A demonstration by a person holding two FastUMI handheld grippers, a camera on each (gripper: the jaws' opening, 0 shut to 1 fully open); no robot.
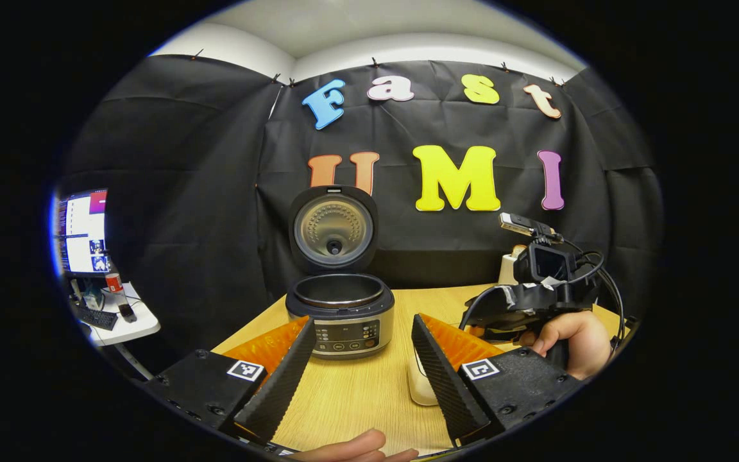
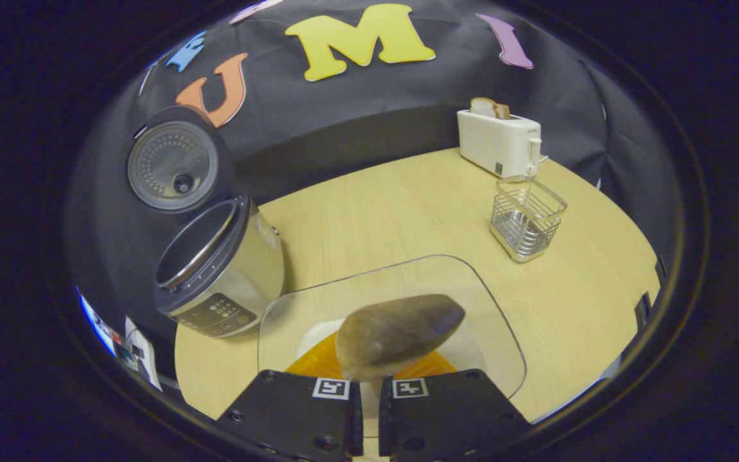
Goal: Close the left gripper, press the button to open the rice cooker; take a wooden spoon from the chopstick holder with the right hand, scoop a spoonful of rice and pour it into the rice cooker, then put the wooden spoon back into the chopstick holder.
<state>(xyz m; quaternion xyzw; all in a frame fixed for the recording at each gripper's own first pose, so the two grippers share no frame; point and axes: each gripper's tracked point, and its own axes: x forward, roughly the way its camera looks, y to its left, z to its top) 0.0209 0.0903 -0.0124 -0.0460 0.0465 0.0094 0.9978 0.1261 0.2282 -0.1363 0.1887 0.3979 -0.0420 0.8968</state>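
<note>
The pale wooden table (image 2: 408, 212) carries everything, and the silver rice cooker with a dark rim and a front button panel (image 1: 340, 314) serves as the landmark: it stands toward the table's back-left part with its round lid (image 1: 333, 230) swung fully upright, the inner pot (image 1: 337, 290) exposed.

In the right gripper view, a white two-slot toaster with a slice of bread sticking out (image 2: 499, 140) sits far across the table from the rice cooker (image 2: 219, 269), near the black cloth wall. Just in front of the toaster stands the square wire-mesh chopstick holder (image 2: 526, 218), upright and well apart from the cooker. A clear, rounded-corner plastic container (image 2: 491, 308) lies just beside the cooker's base, nearer the camera; white rice (image 2: 318, 333) shows in its bottom.

The left gripper (image 1: 362, 359) is held in front of the cooker, its two black ribbed fingers spread wide with the cooker's panel showing between them. The right gripper (image 2: 364, 391) has its fingers pressed close on the handle of the brown wooden spoon (image 2: 398, 333), whose bowl hangs over the clear container. From the left gripper view, the right gripper (image 1: 536, 301) and the hand (image 1: 575, 340) holding it are off to the cooker's right.
</note>
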